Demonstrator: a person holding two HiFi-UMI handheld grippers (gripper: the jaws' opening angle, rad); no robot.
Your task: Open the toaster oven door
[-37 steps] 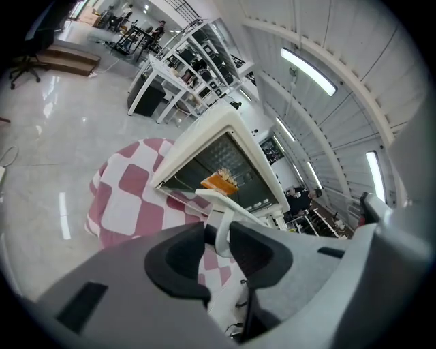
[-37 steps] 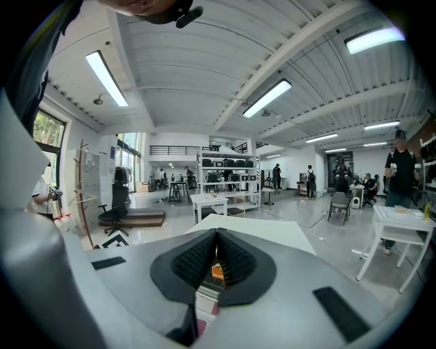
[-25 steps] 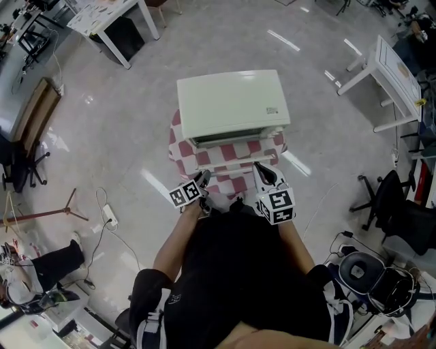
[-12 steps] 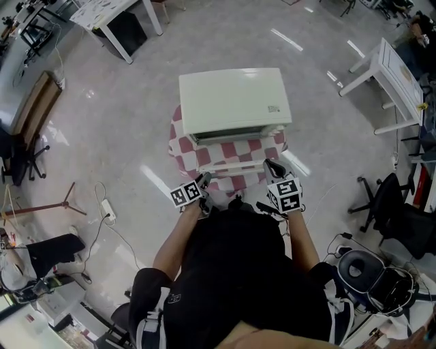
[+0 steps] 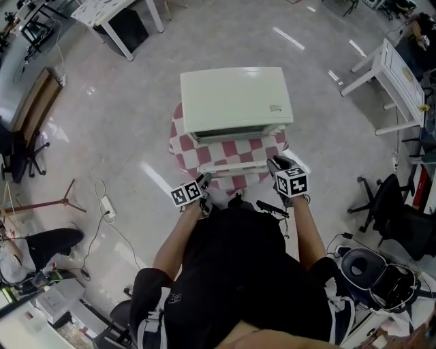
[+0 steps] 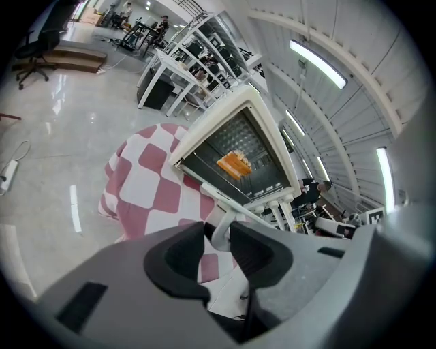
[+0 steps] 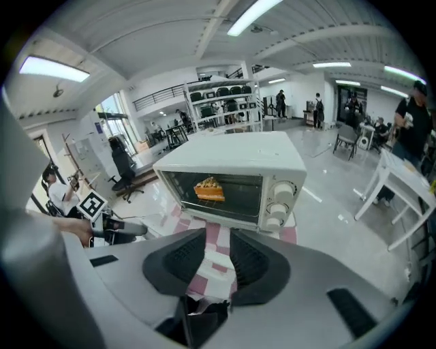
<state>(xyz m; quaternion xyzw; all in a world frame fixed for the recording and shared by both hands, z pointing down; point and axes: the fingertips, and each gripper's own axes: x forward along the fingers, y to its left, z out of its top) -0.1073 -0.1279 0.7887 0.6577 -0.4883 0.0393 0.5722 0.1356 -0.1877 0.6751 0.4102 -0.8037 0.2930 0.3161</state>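
Between the left hand-held gripper's (image 6: 218, 233) jaws, only its own view shows the door handle (image 6: 222, 219) clamped.

Bare floor (image 5: 122, 123) lies open left and right of the checkered desk (image 5: 178, 146); the toaster oven (image 5: 235, 99) fills most of its top. Its handle bar (image 6: 222, 228) fills the left hand-held gripper (image 5: 204, 178) gap. The right hand-held gripper (image 5: 276, 162), jaws just opening, has a free gap.

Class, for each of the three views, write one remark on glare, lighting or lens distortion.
Head view: white streaks of glare lie on the glossy floor; lighting is even. Left gripper view: heavy fisheye, black corners, and the toaster oven looks tilted. Right gripper view: the same fisheye bends the ceiling lights; the toaster oven is sharp and well lit.
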